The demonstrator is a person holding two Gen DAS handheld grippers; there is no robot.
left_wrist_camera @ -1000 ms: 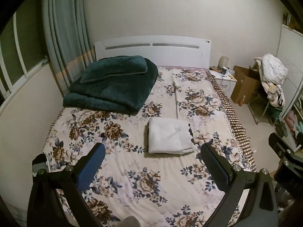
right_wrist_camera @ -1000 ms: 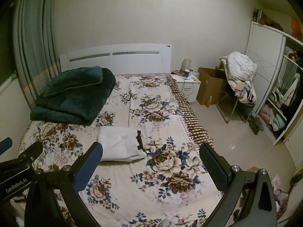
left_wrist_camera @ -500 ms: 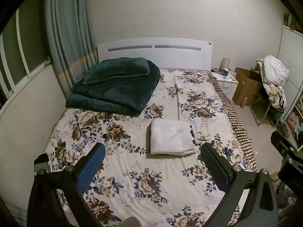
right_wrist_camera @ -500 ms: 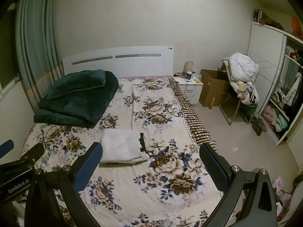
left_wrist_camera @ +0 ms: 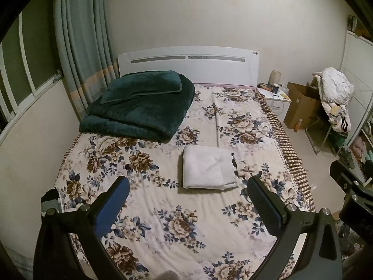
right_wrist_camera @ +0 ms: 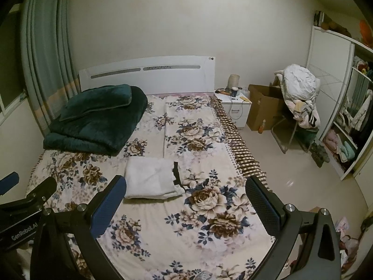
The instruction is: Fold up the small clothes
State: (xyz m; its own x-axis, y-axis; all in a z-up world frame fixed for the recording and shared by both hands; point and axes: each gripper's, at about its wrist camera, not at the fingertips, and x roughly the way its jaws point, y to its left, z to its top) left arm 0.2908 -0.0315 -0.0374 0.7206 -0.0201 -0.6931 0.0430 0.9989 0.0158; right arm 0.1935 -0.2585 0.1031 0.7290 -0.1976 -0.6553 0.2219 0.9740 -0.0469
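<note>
lying folded in a neat rectangle, a white garment is seen near the middle of the bed, on a floral bedspread; a dark scalloped trim shows along its right edge. both tongs are held spread wide above the foot of the bed, with nothing gripped between them: the left tongs frame the garment from below, and the right tongs are held further right, the garment showing just above their left finger. no contact with the cloth is made by either. a folded dark green blanket with a matching pillow on top is placed at the head of the bed, on its left, well apart from the garment. a white headboard is set against the wall and grey-green curtains hang at the left. beside the bed a white nightstand is loaded with small items, too small to be named. next to it an open cardboard box is seen, its contents hidden. a chair is heaped with clothes, and folded clothes are stacked in an open wardrobe at the right.
</note>
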